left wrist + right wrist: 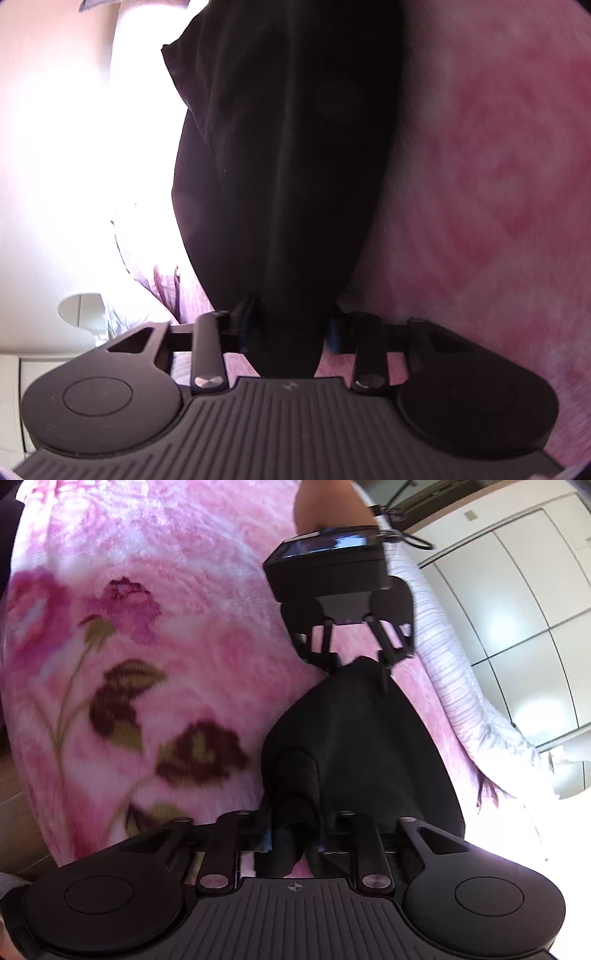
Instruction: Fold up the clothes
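Note:
A black garment (288,155) hangs stretched between my two grippers above a pink floral blanket (147,627). My left gripper (290,332) is shut on one end of the garment; the cloth fills the middle of the left wrist view and hides its fingertips. My right gripper (295,834) is shut on the other end of the black garment (362,738). In the right wrist view the left gripper (354,661) shows ahead, clamped on the far edge, held by a hand.
The pink blanket (498,184) covers a bed. A white striped sheet (454,686) runs along the bed's right edge. White wardrobe doors (517,590) stand beyond it. Wooden floor (18,805) shows at the left. Bright glare fills the left of the left wrist view.

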Demonstrator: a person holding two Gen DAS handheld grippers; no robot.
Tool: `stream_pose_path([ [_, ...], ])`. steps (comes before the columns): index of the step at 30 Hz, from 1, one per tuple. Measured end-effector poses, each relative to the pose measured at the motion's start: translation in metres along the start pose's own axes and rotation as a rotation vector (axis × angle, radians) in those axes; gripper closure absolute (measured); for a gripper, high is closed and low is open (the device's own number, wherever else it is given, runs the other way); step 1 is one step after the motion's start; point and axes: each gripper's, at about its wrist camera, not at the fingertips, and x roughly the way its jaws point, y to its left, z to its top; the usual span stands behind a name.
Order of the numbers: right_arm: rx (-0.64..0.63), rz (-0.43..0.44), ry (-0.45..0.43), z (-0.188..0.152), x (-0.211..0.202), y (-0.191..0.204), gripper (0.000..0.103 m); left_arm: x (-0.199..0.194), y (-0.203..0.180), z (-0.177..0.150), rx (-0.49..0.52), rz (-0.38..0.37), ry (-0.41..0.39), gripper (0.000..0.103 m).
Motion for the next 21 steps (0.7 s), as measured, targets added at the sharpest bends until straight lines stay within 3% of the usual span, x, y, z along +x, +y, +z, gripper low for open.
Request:
stream_pose_path([
  [3, 0.009, -0.006, 0.002, -0.021, -0.016, -0.010, 0.093, -0.019, 0.011, 0.020, -0.077, -0.010, 0.025, 0.087],
  [5, 0.016, 0.000, 0.022, -0.043, -0.027, -0.013, 0.094, -0.038, 0.022, 0.038, -0.198, -0.050, 0.028, 0.087],
  [8, 0.063, 0.002, 0.055, -0.075, -0.039, -0.014, 0.093, -0.052, 0.020, 0.065, -0.237, -0.070, 0.043, 0.086],
  [9, 0.094, -0.002, 0.066, -0.080, -0.042, -0.014, 0.090, -0.054, 0.017, 0.069, -0.243, -0.066, 0.055, 0.084],
  [11, 0.134, -0.036, 0.084, -0.084, -0.048, -0.011, 0.070, -0.056, 0.012, 0.072, -0.233, -0.056, 0.068, 0.075],
  [12, 0.143, -0.056, 0.099, -0.084, -0.052, -0.008, 0.052, -0.055, 0.009, 0.071, -0.217, -0.050, 0.070, 0.072],
  [13, 0.137, -0.088, 0.102, -0.083, -0.055, -0.002, 0.043, -0.054, 0.006, 0.070, -0.202, -0.044, 0.072, 0.073],
  [16, 0.044, -0.177, 0.070, -0.075, -0.063, 0.018, 0.042, -0.049, 0.009, 0.070, -0.185, -0.047, 0.080, 0.073],
  [21, -0.084, -0.169, 0.022, -0.055, -0.053, 0.041, 0.046, -0.041, 0.022, 0.069, -0.198, -0.069, 0.095, 0.080],
])
